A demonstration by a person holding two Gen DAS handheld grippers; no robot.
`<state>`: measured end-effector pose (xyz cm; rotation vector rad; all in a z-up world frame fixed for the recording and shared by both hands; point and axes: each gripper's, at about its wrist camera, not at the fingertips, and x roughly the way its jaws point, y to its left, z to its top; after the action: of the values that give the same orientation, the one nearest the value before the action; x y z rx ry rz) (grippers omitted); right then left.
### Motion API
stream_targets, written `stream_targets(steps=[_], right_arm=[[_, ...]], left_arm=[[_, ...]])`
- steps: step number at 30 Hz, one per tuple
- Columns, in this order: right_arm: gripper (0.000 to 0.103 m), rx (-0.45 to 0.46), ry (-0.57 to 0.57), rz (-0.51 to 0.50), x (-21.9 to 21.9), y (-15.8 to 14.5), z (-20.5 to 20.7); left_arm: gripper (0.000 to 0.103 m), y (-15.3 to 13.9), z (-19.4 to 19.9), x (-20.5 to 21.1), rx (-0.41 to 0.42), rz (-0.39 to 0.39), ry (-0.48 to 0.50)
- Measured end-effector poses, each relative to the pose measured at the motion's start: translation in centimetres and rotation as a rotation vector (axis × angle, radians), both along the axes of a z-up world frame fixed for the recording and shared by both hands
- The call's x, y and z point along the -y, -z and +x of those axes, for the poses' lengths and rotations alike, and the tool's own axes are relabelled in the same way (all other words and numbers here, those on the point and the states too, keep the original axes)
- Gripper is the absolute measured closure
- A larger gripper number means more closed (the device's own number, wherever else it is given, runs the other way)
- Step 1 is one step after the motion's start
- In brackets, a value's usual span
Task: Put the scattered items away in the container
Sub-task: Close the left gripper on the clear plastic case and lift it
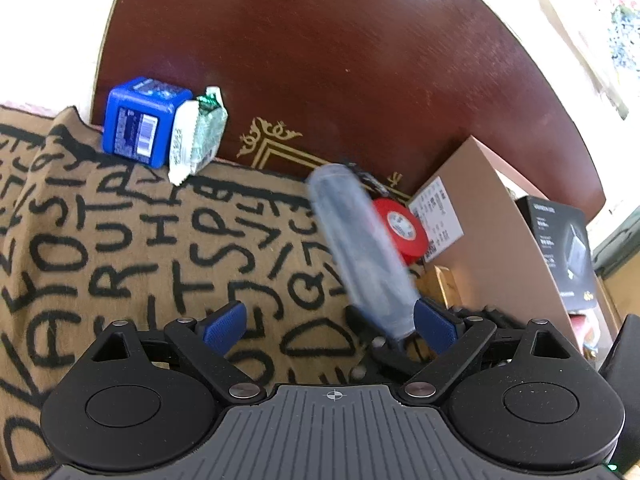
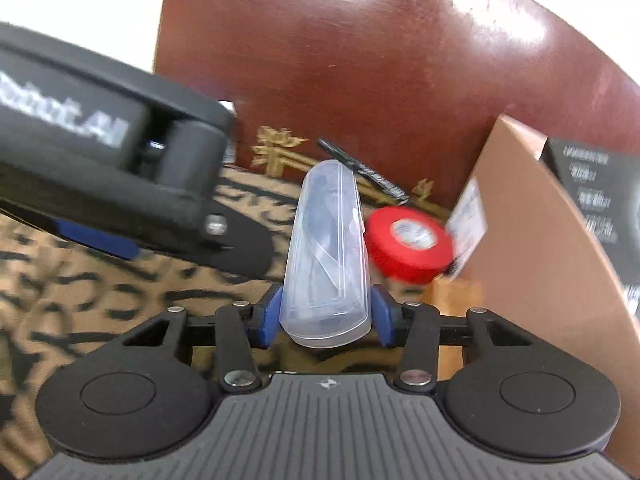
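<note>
A broad stretch of lettered cloth [image 1: 120, 240] on the counter [image 1: 320, 60] lies open ahead of the left tongs [image 1: 328, 326], whose jaws stand wide apart. At the cloth's far edge, a blue box [image 1: 138, 122] and a white-green packet [image 1: 198, 134] touch each other. On the right, a red tape roll [image 2: 408, 242] sits just beside the cardboard box [image 2: 532, 232] wall. The clear case [image 2: 326, 256], clamped in the right tongs [image 2: 326, 312], points between the left tongs and the tape roll.
</note>
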<state>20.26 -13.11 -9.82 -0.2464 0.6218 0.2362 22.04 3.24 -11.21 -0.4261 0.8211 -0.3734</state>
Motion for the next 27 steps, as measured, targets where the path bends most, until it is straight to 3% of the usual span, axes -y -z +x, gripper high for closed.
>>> stream_targets(steps=[7,13,18,23,27], right_arm=[[0.051,-0.114,-0.124,0.126,1.6,-0.3,-5.4],[0.051,-0.137,-0.173,0.134,2.7,-0.5,-11.0],[0.051,-0.142,-0.199,0.111,3.3,-0.4,-15.2],[0.051,-0.165,-0.206,0.115,4.2,-1.2,-16.1],[0.051,-0.182,-0.209,0.125,5.8,-1.2,-19.1]], left_arm=[[0.007,0.5,-2.7,1.3,-0.033,0.026,0.03],[0.008,0.7,-5.8,3.3,-0.069,0.051,0.047],[0.02,0.8,-8.6,4.9,-0.09,0.128,0.057],[0.026,0.7,-11.7,6.1,-0.122,0.118,0.036],[0.034,0.7,-14.5,7.7,-0.122,0.145,0.033]])
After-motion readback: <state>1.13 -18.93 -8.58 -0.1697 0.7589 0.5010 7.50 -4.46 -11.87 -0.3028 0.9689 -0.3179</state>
